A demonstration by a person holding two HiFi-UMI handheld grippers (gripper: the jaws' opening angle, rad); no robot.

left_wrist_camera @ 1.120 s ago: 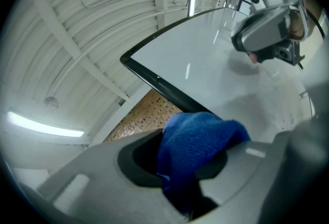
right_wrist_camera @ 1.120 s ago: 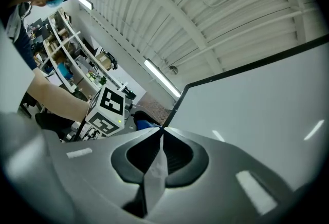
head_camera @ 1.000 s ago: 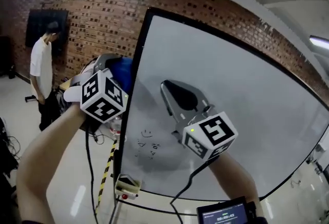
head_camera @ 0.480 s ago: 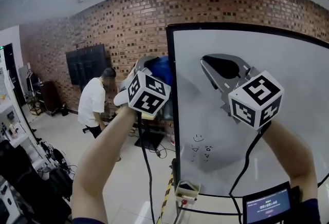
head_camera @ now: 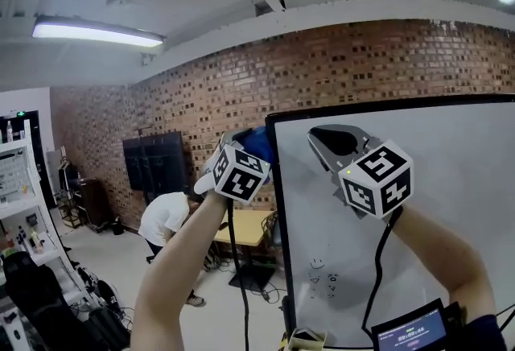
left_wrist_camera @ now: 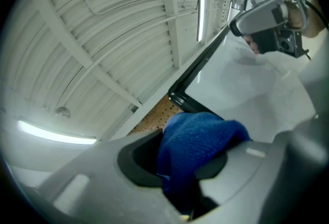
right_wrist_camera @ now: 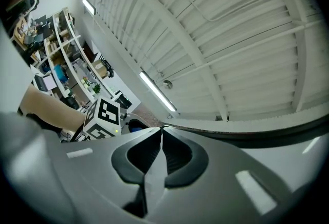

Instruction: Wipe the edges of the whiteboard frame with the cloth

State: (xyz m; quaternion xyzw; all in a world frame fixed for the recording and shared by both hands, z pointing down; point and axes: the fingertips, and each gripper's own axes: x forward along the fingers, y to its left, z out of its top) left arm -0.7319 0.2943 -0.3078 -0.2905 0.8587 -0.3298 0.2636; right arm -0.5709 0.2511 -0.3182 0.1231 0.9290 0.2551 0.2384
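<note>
The whiteboard has a black frame. My left gripper is shut on a bunched blue cloth at the frame's top-left corner. In the left gripper view the cloth bulges out between the jaws of the left gripper, just below that corner of the frame. My right gripper is shut and empty, up against the white surface just under the top edge. In the right gripper view the right gripper has its pads together, with the frame's top edge beyond.
A brick wall stands behind the board, with a dark screen on it. A person in a white shirt bends over by a yellow table. Shelves fill the left side. A small display sits at bottom right.
Both grippers have risen along the board, from its middle height to its top. The cloth has travelled up the left edge to the top-left corner. The head view has tilted upward.
</note>
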